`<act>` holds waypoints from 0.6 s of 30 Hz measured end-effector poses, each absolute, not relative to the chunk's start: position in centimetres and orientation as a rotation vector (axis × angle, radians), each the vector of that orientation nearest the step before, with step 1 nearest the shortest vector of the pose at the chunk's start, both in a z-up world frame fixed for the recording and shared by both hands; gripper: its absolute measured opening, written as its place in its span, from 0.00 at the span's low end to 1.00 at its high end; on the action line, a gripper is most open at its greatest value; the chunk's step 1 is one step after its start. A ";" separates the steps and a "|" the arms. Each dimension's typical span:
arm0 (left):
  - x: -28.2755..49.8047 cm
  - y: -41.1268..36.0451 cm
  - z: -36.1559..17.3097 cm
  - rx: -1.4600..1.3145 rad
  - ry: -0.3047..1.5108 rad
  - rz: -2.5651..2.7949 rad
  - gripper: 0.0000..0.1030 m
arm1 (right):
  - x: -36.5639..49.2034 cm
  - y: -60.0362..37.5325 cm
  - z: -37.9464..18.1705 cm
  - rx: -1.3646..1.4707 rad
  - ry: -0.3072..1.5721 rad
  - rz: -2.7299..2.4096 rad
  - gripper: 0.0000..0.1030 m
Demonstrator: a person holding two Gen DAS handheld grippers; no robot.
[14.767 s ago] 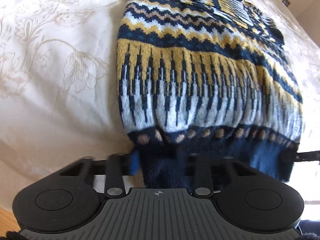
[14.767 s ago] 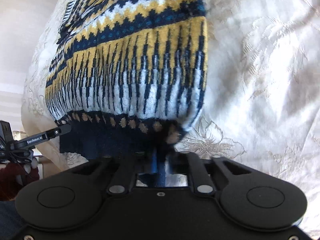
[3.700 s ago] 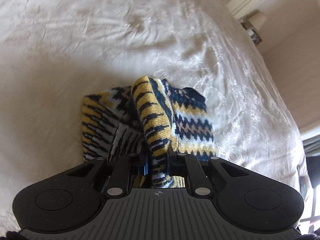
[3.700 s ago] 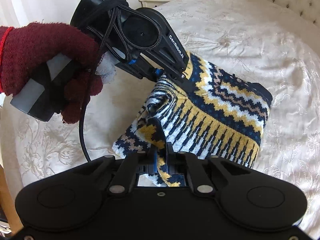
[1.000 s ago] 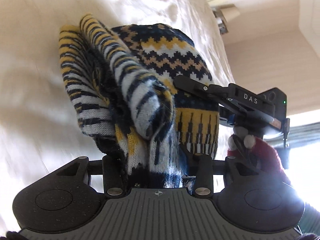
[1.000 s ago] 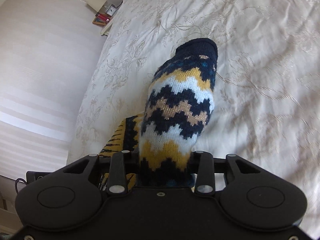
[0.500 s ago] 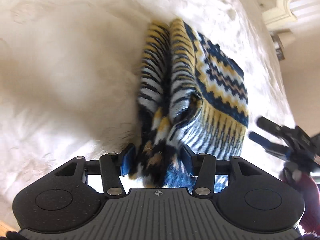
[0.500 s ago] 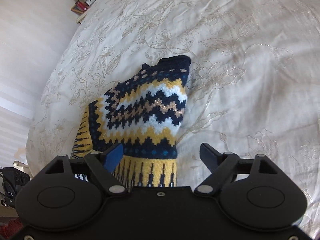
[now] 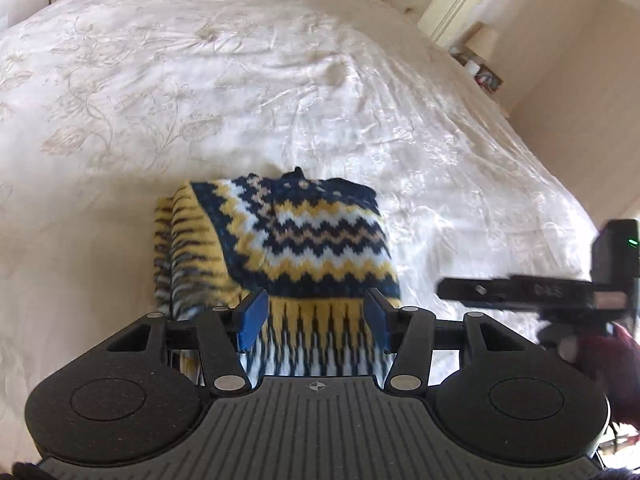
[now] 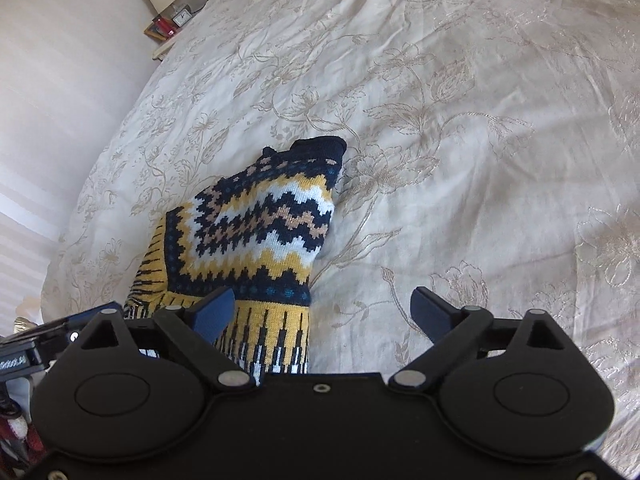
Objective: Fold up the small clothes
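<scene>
The left gripper (image 9: 314, 322) has its blue pads spread apart, gripping nothing, poised just above the near edge of the folded sweater (image 9: 280, 248). The sweater lies in a compact bundle on the cream embroidered bedspread (image 9: 200, 80), zigzag bands uppermost, with striped layers showing along its 9 o'clock edge. At 3 o'clock in the left wrist view, the right gripper (image 9: 448, 290) sits off the sweater. In its own view, the right gripper (image 10: 324, 314) is splayed wide, empty, over the bedspread (image 10: 480, 160), with the sweater (image 10: 256, 236) toward 10 o'clock.
</scene>
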State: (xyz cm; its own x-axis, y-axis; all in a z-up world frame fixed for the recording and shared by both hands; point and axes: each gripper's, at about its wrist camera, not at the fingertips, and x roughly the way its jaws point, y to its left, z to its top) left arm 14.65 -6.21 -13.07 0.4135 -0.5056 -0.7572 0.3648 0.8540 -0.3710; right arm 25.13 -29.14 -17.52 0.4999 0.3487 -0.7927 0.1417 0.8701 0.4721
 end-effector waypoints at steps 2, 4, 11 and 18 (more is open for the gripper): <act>15.6 -6.5 -14.1 -0.131 1.007 -0.507 0.50 | 25.3 -29.0 -17.4 0.512 1.048 0.129 0.97; 16.2 -5.2 -14.8 -0.107 1.017 -0.460 0.50 | 25.5 -28.8 -17.3 0.497 1.046 0.120 0.97; 17.4 -2.1 -18.1 -0.050 1.119 -0.406 0.49 | 27.6 -27.8 -17.4 0.447 1.046 0.094 0.99; 17.4 -1.8 -18.2 -0.081 1.131 -0.405 0.49 | 31.6 -24.8 -20.5 0.320 1.154 0.077 0.99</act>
State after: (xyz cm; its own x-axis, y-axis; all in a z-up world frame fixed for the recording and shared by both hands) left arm 17.37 -1.76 -18.24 0.3612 -0.3546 -0.8624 0.2738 0.9244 -0.2654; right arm 31.57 -24.76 -20.54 0.4080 0.2231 -0.8853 0.1035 0.9521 0.2877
